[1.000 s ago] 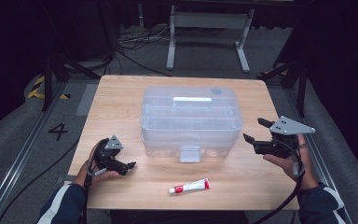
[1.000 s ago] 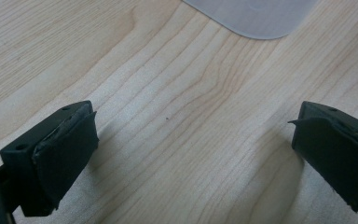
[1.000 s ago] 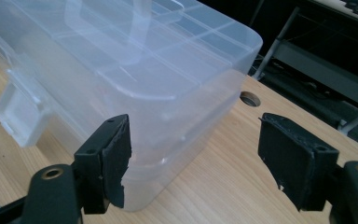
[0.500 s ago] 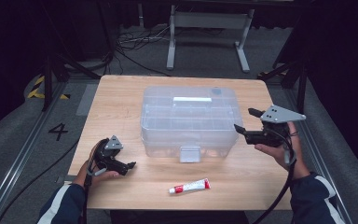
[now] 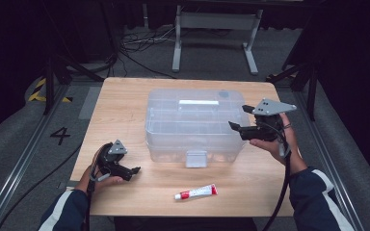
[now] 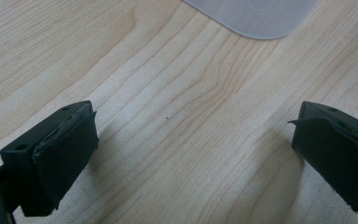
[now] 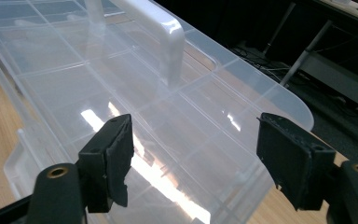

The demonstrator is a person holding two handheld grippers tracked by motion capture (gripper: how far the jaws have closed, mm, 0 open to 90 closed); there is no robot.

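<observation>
A clear plastic storage box (image 5: 192,125) with a lid and a white handle (image 5: 198,102) stands in the middle of the wooden table (image 5: 125,110). My right gripper (image 5: 234,127) hovers at the box's right end, open, its jaws pointing left over the lid. In the right gripper view the open jaws of my right gripper (image 7: 196,154) frame the lid (image 7: 74,84) and its handle (image 7: 158,37), with nothing between them. My left gripper (image 5: 134,170) rests open on the table, front left of the box. In the left gripper view it (image 6: 191,140) spans bare wood below a box corner (image 6: 256,18).
A red and white tube (image 5: 195,192) lies near the table's front edge, in front of the box latch (image 5: 196,158). Behind the table stand a metal frame (image 5: 217,29) and floor cables (image 5: 139,45). Dark floor rails run along both sides.
My right gripper has moved left and slightly up, from beside the table's right edge to the box's right end. My left gripper has stayed in place.
</observation>
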